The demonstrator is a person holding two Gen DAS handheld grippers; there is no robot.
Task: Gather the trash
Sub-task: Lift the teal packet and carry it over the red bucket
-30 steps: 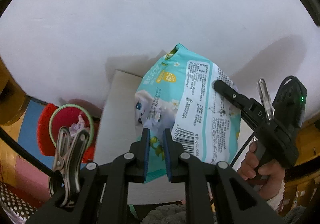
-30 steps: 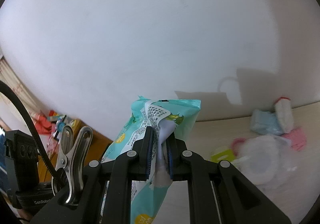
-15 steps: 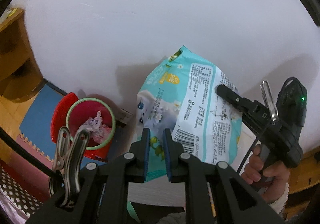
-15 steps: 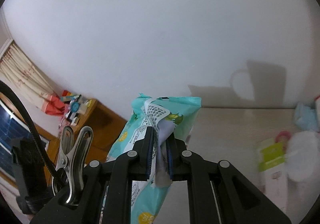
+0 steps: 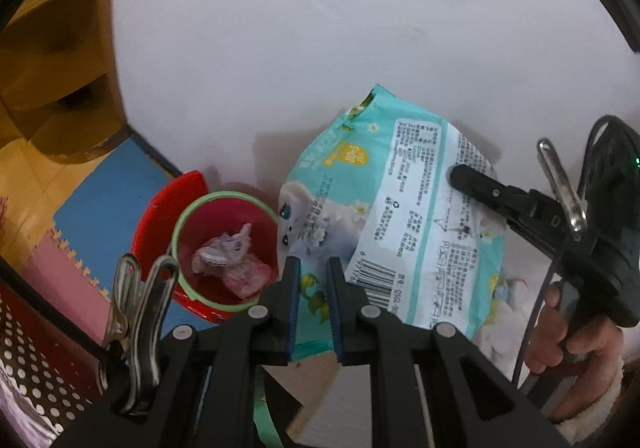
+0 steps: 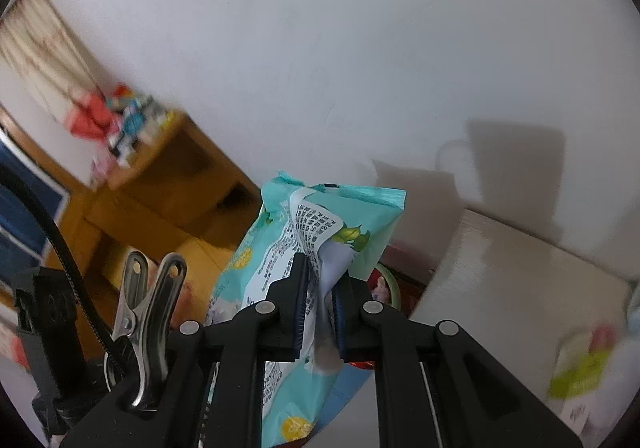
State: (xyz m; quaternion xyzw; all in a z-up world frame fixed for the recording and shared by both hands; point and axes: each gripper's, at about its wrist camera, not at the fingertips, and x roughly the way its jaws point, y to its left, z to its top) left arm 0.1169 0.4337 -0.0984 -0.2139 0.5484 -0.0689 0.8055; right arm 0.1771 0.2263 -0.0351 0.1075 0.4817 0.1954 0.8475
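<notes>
Both my left tongs (image 5: 313, 306) and right tongs (image 6: 321, 308) are pinching the crinkly teal plastic wipes packet (image 5: 400, 224), now carried beside the green-rimmed red plastic bin (image 5: 208, 244), nearly droppable.

The teal wipes pack (image 5: 394, 216) carries a yellow badge reading "80×5 pcs", a barcode whose digits begin "6 9", and a white panel of dense small print too fine to read. No other lettering around here is legible.

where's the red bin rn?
Left wrist view, lower left: the red bin sits on the floor against the wall, just left of the teal wipes pack, crumpled trash inside.
</notes>
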